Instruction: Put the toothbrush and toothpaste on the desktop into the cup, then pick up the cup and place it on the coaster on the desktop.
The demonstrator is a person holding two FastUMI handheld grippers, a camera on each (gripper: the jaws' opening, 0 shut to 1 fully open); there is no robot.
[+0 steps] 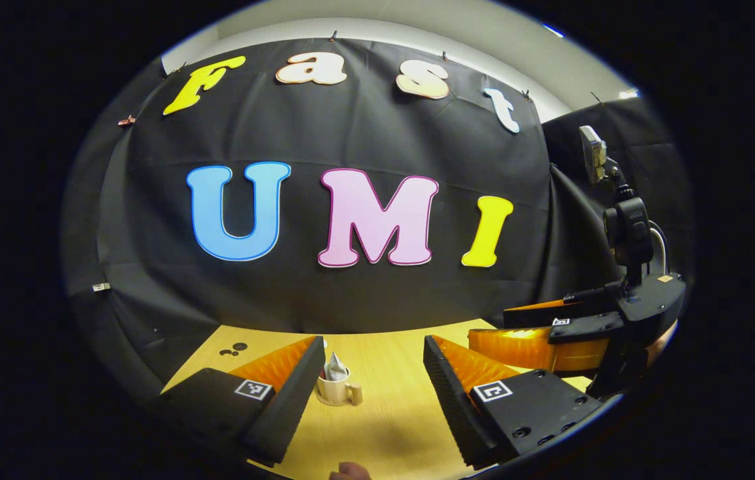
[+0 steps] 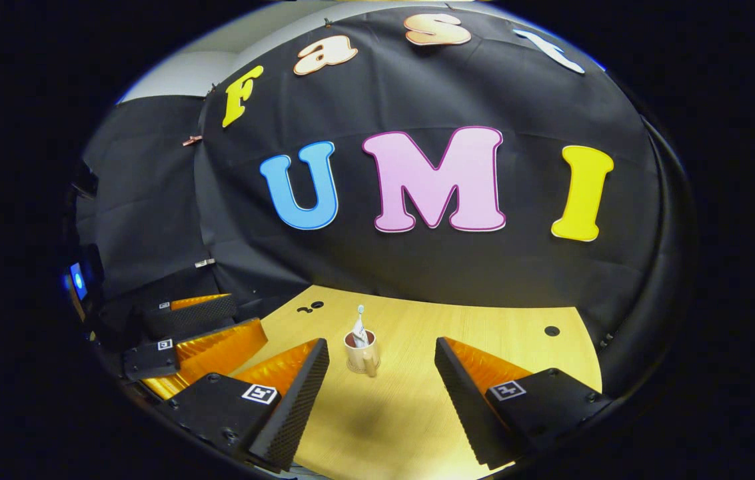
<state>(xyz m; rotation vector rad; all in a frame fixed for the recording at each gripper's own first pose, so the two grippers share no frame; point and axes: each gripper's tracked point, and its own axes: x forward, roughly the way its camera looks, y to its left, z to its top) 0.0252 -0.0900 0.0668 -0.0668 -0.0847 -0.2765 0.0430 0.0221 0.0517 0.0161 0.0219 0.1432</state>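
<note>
A cream cup (image 1: 338, 389) with a handle stands on the wooden table (image 1: 390, 427), on what looks like a pale round coaster (image 1: 321, 400). A toothpaste tube (image 1: 335, 368) sticks out of it. In the right gripper view the cup (image 2: 362, 353) holds a toothbrush (image 2: 360, 313) and the toothpaste (image 2: 358, 337). My left gripper (image 1: 374, 353) is open, well back from the cup, with nothing between its fingers. My right gripper (image 2: 382, 350) is open too, also short of the cup. Each gripper shows in the other's view: the right (image 1: 489, 328), the left (image 2: 247, 319).
Small dark holes mark the table top near the wall (image 2: 310, 307) and at the far right (image 2: 552, 331). Black cloth closes the booth right behind the table. A device on a stalk (image 1: 592, 155) rises over the right gripper. A fingertip (image 1: 350, 472) shows at the near edge.
</note>
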